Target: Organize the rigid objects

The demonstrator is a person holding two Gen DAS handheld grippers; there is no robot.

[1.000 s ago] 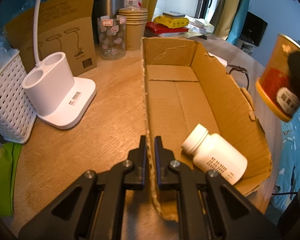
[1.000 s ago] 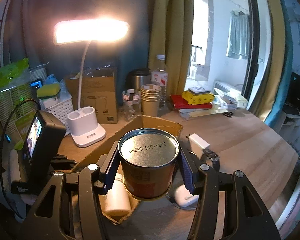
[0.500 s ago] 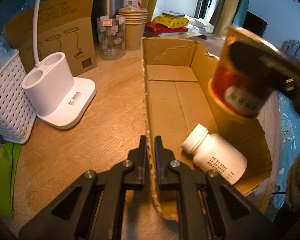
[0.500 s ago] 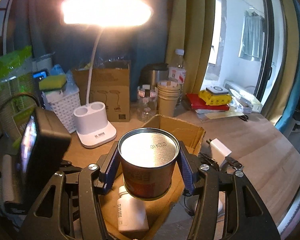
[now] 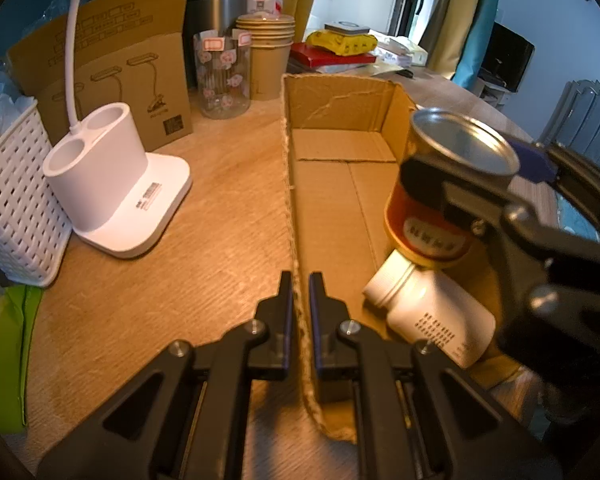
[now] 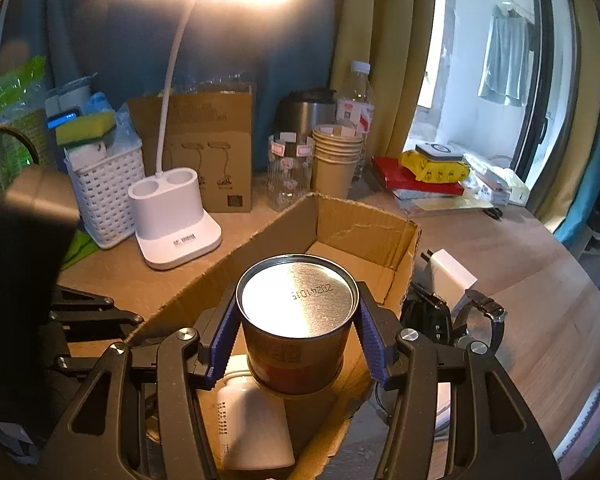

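1. Wooden counter (image 5: pixel 204 208) is carrying most of the clutter along its far edge: lamp base (image 5: pixel 112 196), white basket (image 5: pixel 12 208), glass jar (image 5: pixel 222 76), stack of paper cups (image 5: pixel 266 52). Centre is being kept for the cardboard box (image 5: pixel 332 184), open top, w/ near-left wall torn ragged.

2. Left gripper (image 5: pixel 300 300) is sitting w/ jaws together, pinching the box's left wall near its near end. Prob. bracing the box so it isn't sliding while the other hand is loading it.

3. Right gripper (image 6: pixel 296 320) is clamping the tin can (image 6: pixel 296 320) from both sides, blue pads on the can's wall, metal end facing up. Can is being held roughly upright, tilted a bit, so it should be landing on its base.

4. Can is hanging over the box's near-right part, just above the white pill bottle (image 6: pixel 252 428), which is lying on its side on the box floor, cap toward the far end.

5. Judgement: placing step is underway, can not yet resting on the floor. Free floor is lying farther back in the box; dropping straight down risks landing on the bottle.
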